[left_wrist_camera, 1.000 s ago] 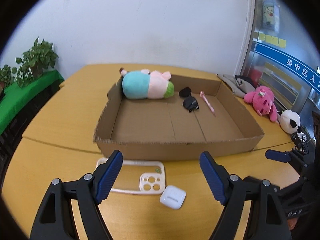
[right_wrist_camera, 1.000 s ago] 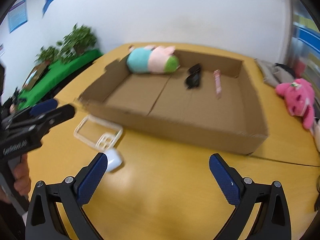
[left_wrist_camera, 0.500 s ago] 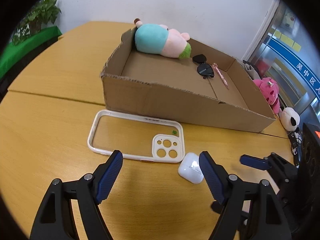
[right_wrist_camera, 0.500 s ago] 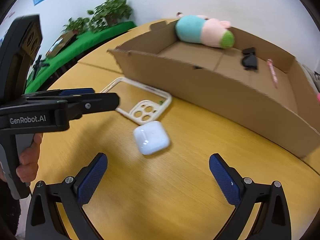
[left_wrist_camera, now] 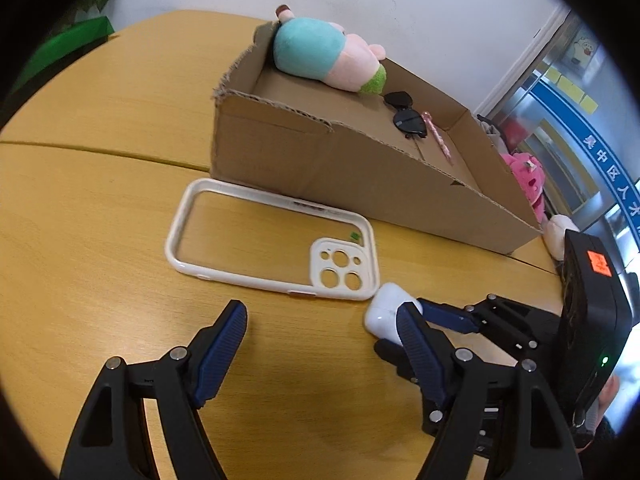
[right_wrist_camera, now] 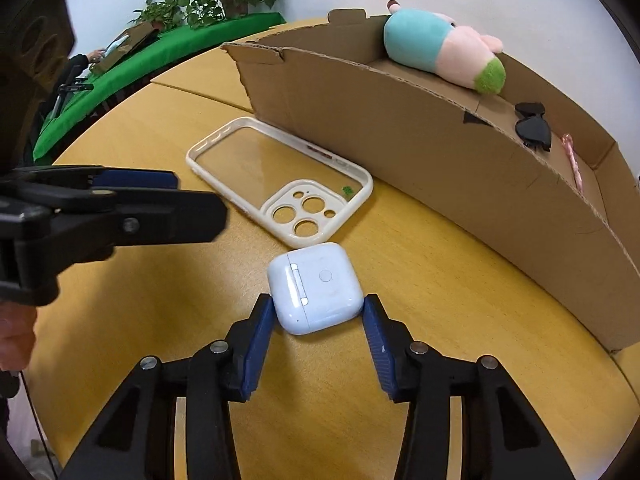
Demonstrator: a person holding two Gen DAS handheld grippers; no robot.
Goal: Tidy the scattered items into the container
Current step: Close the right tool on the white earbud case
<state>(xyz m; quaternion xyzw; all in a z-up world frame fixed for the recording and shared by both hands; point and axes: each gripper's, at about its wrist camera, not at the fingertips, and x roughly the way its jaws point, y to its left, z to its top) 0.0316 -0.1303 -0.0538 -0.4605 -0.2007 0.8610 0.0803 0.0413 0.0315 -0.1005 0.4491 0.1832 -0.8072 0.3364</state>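
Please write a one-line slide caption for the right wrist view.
Right gripper jaws closing around the white earbud case, beside the phone case.

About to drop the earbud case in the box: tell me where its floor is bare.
Inside the cardboard box, the near-left floor, between the plush toy and the front wall, is bare. It is crowded along the back: sunglasses and pink pen. The right gripper is closing around the earbud case.

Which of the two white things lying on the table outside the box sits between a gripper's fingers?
The small white earbud case: it sits between the right gripper's closing jaws. The flat phone case lies beyond it, beside the cardboard box, ungripped.
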